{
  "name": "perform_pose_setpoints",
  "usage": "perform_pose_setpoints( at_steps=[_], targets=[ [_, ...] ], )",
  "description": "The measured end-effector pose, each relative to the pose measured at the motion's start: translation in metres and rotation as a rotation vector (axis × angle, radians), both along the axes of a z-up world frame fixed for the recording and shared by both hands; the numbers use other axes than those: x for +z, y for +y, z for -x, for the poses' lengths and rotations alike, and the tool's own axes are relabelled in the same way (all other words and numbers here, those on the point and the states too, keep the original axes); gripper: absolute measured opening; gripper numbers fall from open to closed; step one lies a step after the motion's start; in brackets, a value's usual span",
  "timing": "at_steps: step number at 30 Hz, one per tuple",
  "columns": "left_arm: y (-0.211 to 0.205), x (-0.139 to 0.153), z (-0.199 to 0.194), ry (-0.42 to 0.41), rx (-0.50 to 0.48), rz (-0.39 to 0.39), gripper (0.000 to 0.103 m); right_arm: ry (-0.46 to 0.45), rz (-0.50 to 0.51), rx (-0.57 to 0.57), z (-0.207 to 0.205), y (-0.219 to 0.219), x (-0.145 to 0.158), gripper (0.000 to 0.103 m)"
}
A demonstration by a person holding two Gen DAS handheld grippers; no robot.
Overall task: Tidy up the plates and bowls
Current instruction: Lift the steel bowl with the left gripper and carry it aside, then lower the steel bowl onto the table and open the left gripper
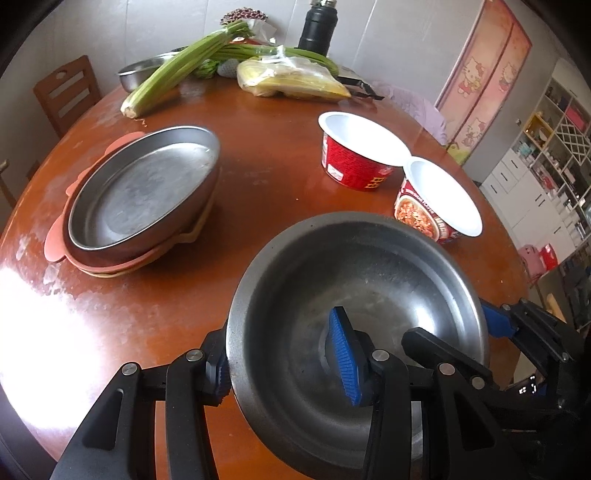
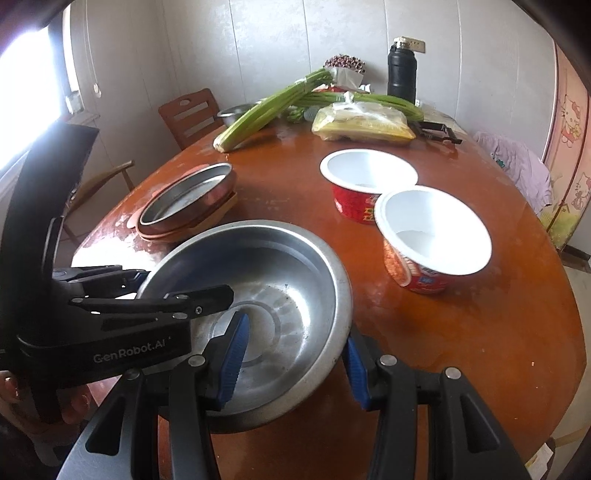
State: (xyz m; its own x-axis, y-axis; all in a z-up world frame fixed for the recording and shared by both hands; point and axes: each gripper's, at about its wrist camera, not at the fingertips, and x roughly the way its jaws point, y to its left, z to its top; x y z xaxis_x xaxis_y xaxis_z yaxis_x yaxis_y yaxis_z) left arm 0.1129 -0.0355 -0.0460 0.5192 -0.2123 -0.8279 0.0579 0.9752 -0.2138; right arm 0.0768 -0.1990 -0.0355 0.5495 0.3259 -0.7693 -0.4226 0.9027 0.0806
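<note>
Steel bowl (image 1: 354,295) at the near edge of the round wooden table (image 1: 266,155), straddled at its rim by both claws. Left claw (image 1: 286,369): fingers set wide, one blue pad (image 1: 345,358) inside the bowl and the other outside its left wall; the outer pad meets the wall, the inner pad stands away from it, so no firm clamp on the rim is shown. Right claw (image 2: 293,363): likewise wide, one blue pad (image 2: 232,360) over the bowl's floor and the other (image 2: 356,373) just outside the right wall; whether either pad presses the metal cannot be told. In the right wrist view the left claw (image 2: 144,284) enters from the left edge of the bowl (image 2: 280,291).

Toward the left edge of the table, a steel plate (image 1: 144,192) rests on a stack of pink plates (image 1: 59,236), apart from the bowl. Toward the right edge, two red paper noodle cups stand upright with white interiors showing: the far cup (image 1: 360,147) and the near cup (image 1: 439,199), rims close together; the near cup stands just beyond the bowl's far rim.

At the far edge: celery (image 1: 184,62), a bag of yellow noodles (image 1: 291,81), a small steel basin (image 1: 142,72), a black flask (image 1: 317,27). A wooden chair (image 1: 68,92) stands beyond the table's left edge
</note>
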Motion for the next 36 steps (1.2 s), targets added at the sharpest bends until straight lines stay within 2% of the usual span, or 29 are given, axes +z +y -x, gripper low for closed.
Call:
perform_pose_setpoints(
  at_steps=[22, 36],
  targets=[
    [0.006, -0.010, -0.001, 0.014, 0.003, -0.017, 0.049, 0.049, 0.019, 0.014, -0.010, 0.012, -0.017, 0.049],
    [0.013, 0.004, 0.005, -0.014, 0.026, -0.028, 0.049, 0.035, 0.013, -0.004, -0.009, 0.006, -0.014, 0.049]
  ],
)
